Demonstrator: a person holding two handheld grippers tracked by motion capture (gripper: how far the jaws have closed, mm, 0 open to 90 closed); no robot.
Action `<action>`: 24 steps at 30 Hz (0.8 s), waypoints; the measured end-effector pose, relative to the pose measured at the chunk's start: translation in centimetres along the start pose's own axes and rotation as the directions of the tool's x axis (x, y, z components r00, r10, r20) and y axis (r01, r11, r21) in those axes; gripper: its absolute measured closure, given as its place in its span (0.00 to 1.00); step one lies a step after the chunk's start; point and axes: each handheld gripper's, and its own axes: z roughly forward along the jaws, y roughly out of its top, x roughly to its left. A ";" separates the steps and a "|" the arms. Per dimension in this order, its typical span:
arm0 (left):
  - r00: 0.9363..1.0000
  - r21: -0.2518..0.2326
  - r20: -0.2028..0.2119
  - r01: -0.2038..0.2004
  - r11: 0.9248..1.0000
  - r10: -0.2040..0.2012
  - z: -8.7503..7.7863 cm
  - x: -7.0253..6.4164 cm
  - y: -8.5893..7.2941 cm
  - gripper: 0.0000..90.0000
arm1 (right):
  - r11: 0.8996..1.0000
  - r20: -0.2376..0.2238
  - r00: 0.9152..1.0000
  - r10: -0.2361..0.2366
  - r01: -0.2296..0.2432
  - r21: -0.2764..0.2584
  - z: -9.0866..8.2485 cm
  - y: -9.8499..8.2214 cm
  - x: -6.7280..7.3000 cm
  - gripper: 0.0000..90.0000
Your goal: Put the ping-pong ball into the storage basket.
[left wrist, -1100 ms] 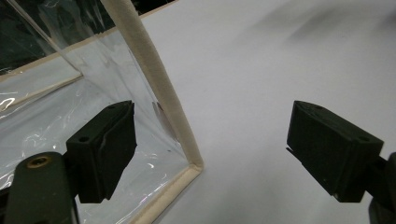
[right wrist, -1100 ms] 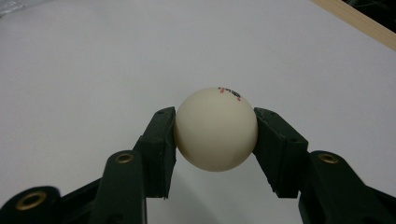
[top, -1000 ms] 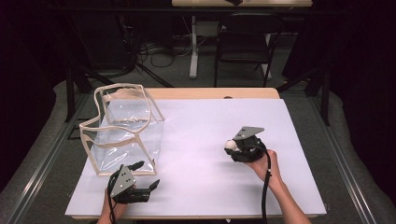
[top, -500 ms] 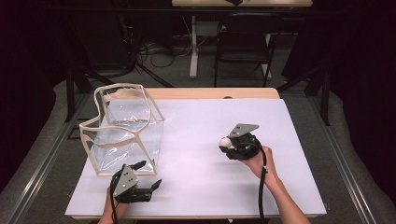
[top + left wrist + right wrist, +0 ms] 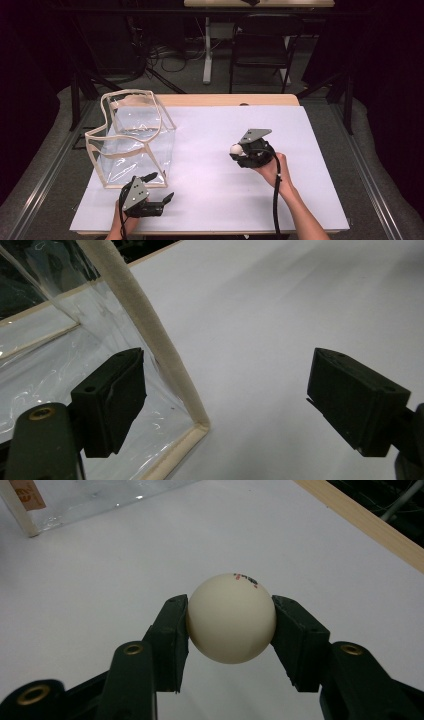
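A white ball (image 5: 231, 617) with small red and black print sits between the two black jaws of my right gripper (image 5: 230, 630), which is shut on it. From above, that ball (image 5: 236, 149) shows at the front of the right gripper (image 5: 239, 152), held over the middle right of the white table (image 5: 210, 200). A clear plastic bag with cream edging (image 5: 131, 140) stands open at the left. My left gripper (image 5: 159, 187) rests near the table's front edge, just in front of the bag, jaws wide open. Its left jaw lies beside the bag's corner seam (image 5: 165, 360).
The white sheet covers a wooden tabletop whose far edge (image 5: 225, 99) shows behind. Beyond the table are a dark chair (image 5: 260, 50), cables and a white table leg (image 5: 206, 50) on the floor. Open table surface lies between the bag and the right gripper.
My right gripper has carried the ball a little to the left, toward the bag, and slightly up. The left gripper has stayed where it was.
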 end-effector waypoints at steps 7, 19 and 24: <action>1.000 0.004 0.000 -0.009 1.000 0.009 0.0 -0.2 0.1 0.18 | 1.000 -0.019 1.000 -0.019 0.019 0.000 0.7 0.7 0.6 0.56; 1.000 0.000 -0.005 -0.005 1.000 0.005 -0.2 -0.1 0.0 0.18 | 1.000 -0.045 0.999 -0.017 0.017 -0.005 1.0 0.8 1.0 0.57; 1.000 0.000 -0.005 -0.010 1.000 0.010 -0.2 -0.1 0.1 0.18 | 0.999 -0.046 0.998 -0.032 0.031 -0.009 1.2 1.2 1.4 0.57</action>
